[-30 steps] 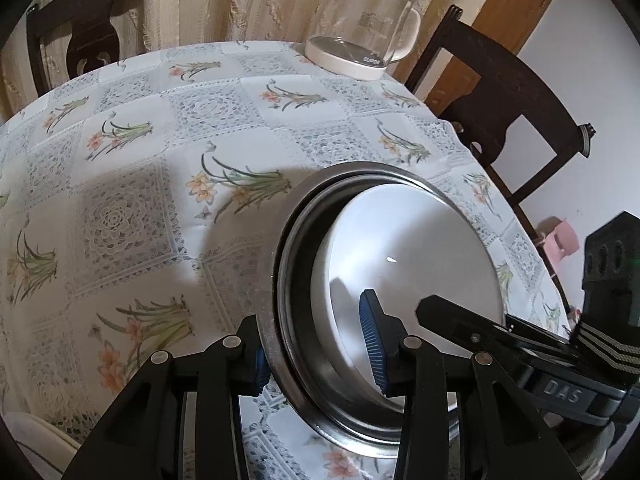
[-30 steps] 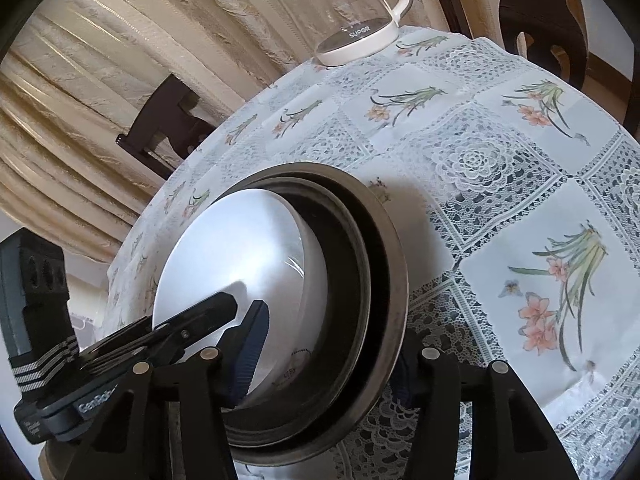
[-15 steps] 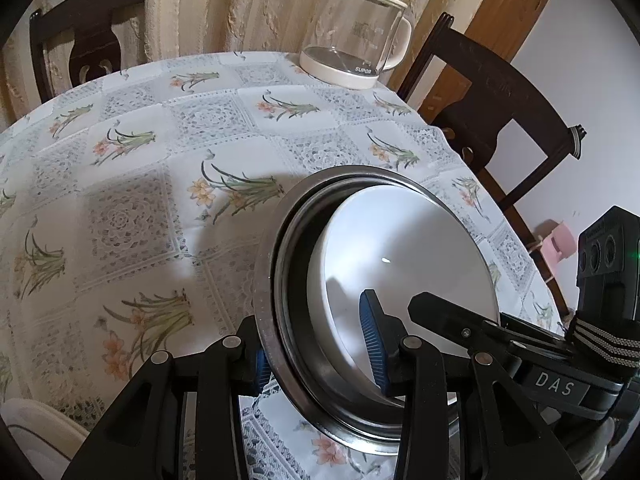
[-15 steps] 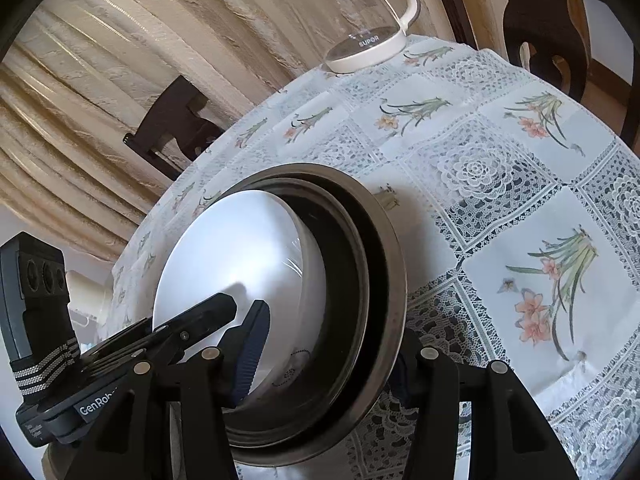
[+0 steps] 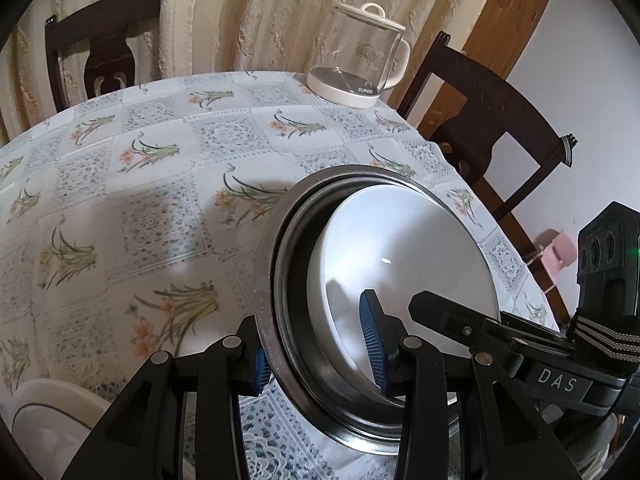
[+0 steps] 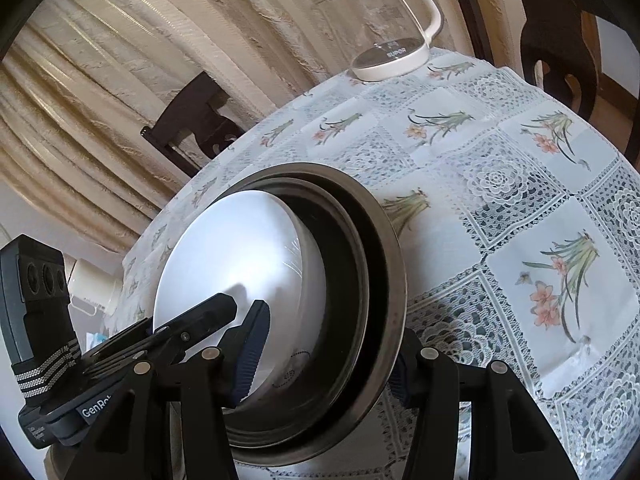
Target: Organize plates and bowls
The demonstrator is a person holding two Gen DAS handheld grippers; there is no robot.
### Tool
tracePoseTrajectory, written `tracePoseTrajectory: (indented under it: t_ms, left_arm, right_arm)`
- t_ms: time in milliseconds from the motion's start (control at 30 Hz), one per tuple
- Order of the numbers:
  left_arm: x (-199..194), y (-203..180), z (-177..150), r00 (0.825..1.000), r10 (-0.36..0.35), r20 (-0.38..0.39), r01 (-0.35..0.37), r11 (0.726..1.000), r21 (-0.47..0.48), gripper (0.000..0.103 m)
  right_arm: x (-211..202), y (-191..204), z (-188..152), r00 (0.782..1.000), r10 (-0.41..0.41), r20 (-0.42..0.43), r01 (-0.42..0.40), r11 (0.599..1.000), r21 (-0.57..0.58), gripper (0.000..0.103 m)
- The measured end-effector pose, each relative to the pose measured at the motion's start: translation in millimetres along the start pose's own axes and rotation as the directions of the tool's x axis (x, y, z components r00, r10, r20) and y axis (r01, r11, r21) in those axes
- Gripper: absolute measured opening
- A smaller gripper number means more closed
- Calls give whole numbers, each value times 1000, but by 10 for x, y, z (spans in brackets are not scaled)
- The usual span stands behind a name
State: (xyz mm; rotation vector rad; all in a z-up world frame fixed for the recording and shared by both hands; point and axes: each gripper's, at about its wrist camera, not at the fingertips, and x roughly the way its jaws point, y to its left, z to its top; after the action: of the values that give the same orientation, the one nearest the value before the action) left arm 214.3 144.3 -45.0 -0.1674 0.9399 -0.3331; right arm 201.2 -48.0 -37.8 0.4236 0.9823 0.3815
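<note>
The glass kettle at the far edge of the table reads "SUPOR" on its cream plastic base; the right gripper's black body, seen from the left wrist, carries a plate reading "DAS", and the left gripper's body, seen from the right wrist, shows "GenRo", the rest cut off. A round steel pan with a broad, flat, brushed rim and a dark inner wall is held up off the table, tilted, with a smooth white bowl nested inside it. The left gripper clamps the stack, one ribbed blue pad pressed inside the bowl and the other under the pan's rim. The right gripper grips the opposite side the same way, its dark ribbed pad inside the bowl and the other finger beneath the rim. Below lies a tablecloth of white squares printed with orange lilies, alternating with lace-patterned squares. Dark wooden chairs stand around the table before ridged cream curtains. A white dish edge shows at the lower left of the left wrist view.
</note>
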Motion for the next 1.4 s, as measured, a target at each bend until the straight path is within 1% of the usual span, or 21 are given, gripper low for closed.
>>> tracePoseTrajectory:
  t_ms: [433, 667, 800, 967, 1167, 1400]
  left_arm:
    - [-407, 184, -166, 998, 14, 57, -13, 1000, -29, 40]
    - [-660, 355, -296, 996, 25, 87, -20, 998, -58, 40]
    - [-838, 489, -393, 994, 32, 104, -23, 996, -80, 40]
    - [-1092, 690, -552, 990, 58, 125, -44, 993, -109, 40]
    - [-1384, 945, -775, 985, 91, 148, -68, 986, -153, 40]
    - [-1600, 1205, -1088, 979, 127, 160, -92, 973, -212, 40]
  right_arm:
    - [-67, 359, -113, 999, 33, 1, -33, 997, -64, 56]
    - [-75, 621, -207, 998, 57, -16, -59, 993, -106, 56]
    - [-72, 801, -285, 996, 78, -36, -83, 987, -135, 56]
    - [-18, 1042, -408, 992, 104, -69, -115, 978, -175, 56]
    - [48, 1315, -606, 983, 141, -119, -164, 963, -216, 56]
    - [194, 1558, -867, 970, 150, -190, -196, 947, -255, 56]
